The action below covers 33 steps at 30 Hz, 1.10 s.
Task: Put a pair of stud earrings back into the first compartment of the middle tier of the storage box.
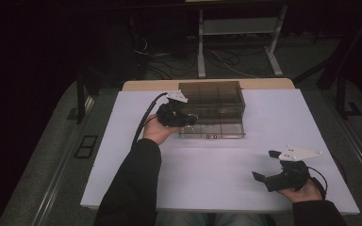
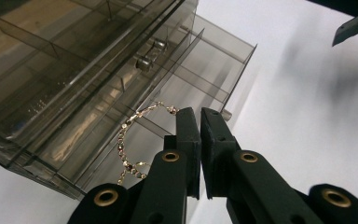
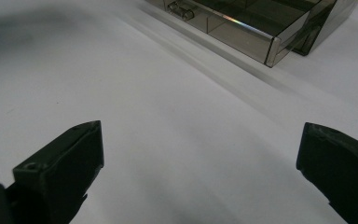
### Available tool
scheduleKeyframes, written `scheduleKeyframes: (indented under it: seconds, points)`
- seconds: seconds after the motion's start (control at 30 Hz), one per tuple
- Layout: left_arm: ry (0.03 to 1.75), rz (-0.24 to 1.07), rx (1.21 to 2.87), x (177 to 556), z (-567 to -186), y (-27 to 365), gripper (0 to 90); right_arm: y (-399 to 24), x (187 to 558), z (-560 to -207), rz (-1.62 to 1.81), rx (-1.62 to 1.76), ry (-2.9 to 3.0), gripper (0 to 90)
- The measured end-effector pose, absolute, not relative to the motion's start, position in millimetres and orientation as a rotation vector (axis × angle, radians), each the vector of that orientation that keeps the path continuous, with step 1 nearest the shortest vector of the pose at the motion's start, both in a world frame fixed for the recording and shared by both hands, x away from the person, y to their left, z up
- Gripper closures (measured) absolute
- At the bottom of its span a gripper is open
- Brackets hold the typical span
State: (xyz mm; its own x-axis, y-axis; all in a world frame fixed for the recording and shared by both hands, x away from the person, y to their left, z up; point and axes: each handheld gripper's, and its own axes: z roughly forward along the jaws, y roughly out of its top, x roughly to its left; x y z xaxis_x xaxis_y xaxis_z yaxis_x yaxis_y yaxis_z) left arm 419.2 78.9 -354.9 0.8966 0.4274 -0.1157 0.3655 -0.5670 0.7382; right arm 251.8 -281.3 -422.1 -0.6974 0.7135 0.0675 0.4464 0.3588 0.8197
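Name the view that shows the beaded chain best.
The left gripper view: the beaded chain hangs from the shut left tool over the open drawer, beads distinct. In the high view, hand and tool cover that spot.

No text, label, brand, number or sign can be read anywhere in these views. The smoky clear drawer box (image 1: 211, 109) carries no lettering on its walls or drawer front, the white table (image 1: 207, 174) is unmarked, and the black jaws seen in the two gripper views bear only plain brass-coloured rivets, with nothing printed on them.
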Motion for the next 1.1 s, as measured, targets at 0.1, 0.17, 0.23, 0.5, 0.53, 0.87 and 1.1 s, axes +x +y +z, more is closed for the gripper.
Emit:
scheduleKeyframes:
  seconds: [0.1, 0.17, 0.23, 0.5, 0.53, 0.87, 1.1]
  points:
    - [0.576, 0.091, 2.226, 420, -359, 77, 86.2, -281, 252, -422, 1.257, 1.026, 2.326, 0.1]
    - [0.575, 0.09, 2.235, 421, -362, 76, 86.2, -281, 252, -422, 1.255, 1.026, 2.327, 0.0]
    - [0.575, 0.089, 2.244, 423, -364, 74, 86.2, -281, 252, -422, 1.254, 1.025, 2.328, 0.0]
    - [0.593, 0.078, 2.253, 427, -375, 72, 86.2, -281, 252, -423, 1.243, 1.022, 2.336, 0.0]
    - [0.602, 0.075, 2.251, 427, -377, 72, 86.2, -281, 252, -423, 1.242, 1.022, 2.336, 0.0]
    - [0.638, 0.071, 2.285, 433, -393, 76, 86.2, -280, 252, -423, 1.238, 1.023, 2.339, 0.0]
    - [0.647, 0.061, 2.299, 436, -399, 75, 86.1, -280, 252, -423, 1.238, 1.023, 2.339, 0.0]
